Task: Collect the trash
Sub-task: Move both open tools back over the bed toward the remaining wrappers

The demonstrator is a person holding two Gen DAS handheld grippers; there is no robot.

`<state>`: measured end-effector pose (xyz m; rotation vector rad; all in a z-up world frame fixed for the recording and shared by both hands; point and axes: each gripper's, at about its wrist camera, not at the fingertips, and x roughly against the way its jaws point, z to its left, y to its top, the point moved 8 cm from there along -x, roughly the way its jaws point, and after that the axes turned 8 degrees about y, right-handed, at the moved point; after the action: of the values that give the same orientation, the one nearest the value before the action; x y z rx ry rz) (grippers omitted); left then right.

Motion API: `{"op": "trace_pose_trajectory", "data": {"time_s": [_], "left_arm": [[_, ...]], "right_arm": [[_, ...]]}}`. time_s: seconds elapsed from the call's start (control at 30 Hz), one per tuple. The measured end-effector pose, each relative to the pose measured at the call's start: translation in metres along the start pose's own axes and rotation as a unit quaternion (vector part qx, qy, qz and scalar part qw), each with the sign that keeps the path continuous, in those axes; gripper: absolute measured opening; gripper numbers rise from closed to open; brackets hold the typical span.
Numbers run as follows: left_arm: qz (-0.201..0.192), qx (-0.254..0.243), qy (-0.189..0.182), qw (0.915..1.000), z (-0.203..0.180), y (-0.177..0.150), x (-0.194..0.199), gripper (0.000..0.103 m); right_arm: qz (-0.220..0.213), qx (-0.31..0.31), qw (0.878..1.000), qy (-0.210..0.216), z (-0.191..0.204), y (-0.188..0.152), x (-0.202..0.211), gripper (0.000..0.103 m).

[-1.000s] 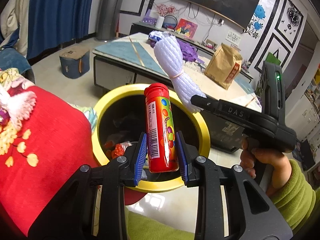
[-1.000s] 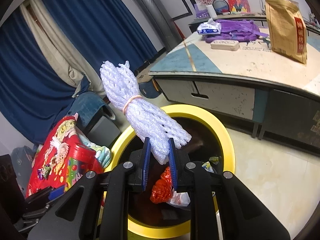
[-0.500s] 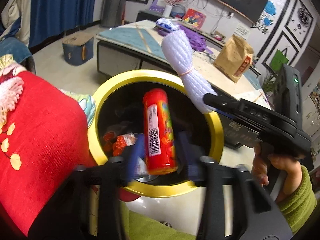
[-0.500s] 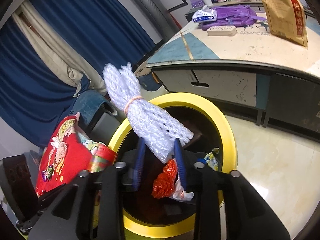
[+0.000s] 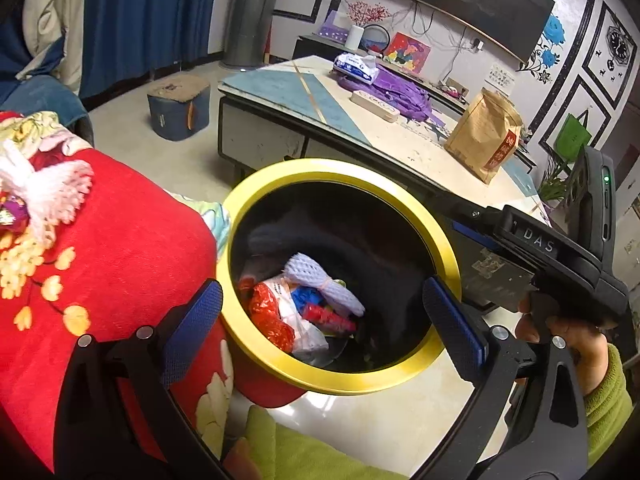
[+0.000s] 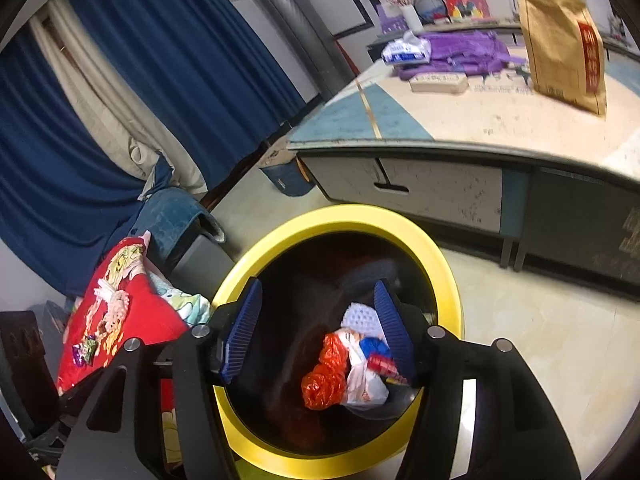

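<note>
Both pieces of trash have dropped since a second ago: the red candy tube (image 5: 329, 317) that stood upright in the left gripper (image 5: 322, 332) and the white foam net (image 5: 322, 282) that the right gripper (image 6: 318, 332) held now lie in the bin (image 5: 448, 248). Both sets of jaws have just been opening; the left stands wide, the right partly spread, and nothing is between either pair. Straight below the fingers, inside the yellow rim, the net rests on top of the heap with its long axis slanting across the bin, and the tube lies flat just beside it, among a red wrapper (image 5: 270, 320) and a white bag (image 5: 304, 334). Both grippers hang over the bin mouth, about equally near. Beyond it stands the table (image 5: 400, 144) with a brown paper bag (image 5: 486, 134), nearer the right hand (image 5: 568, 336).
</note>
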<state>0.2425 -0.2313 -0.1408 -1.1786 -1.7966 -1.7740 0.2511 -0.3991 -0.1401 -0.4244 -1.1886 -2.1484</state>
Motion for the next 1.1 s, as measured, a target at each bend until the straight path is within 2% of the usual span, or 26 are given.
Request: {"op": "trace_pose_trajectory", "data": {"time_s": [0.3, 0.7, 1.1], "left_arm": [[-0.042, 0.013, 0.017, 0.9989, 0.017, 0.009, 0.034, 0.092], [-0.094, 0.028, 0.038, 0.9944, 0.037, 0.017, 0.076, 0.092], [-0.127, 0.048, 0.060, 0.9889, 0.063, 0.018, 0.107, 0.092]], "right_arm": [[-0.026, 0.045, 0.999, 0.001, 0.028, 0.010, 0.016, 0.063], [-0.029, 0.083, 0.996, 0.011, 0.068, 0.010, 0.023, 0.066], [-0.027, 0.115, 0.993, 0.026, 0.103, 0.002, 0.027, 0.068]]}}
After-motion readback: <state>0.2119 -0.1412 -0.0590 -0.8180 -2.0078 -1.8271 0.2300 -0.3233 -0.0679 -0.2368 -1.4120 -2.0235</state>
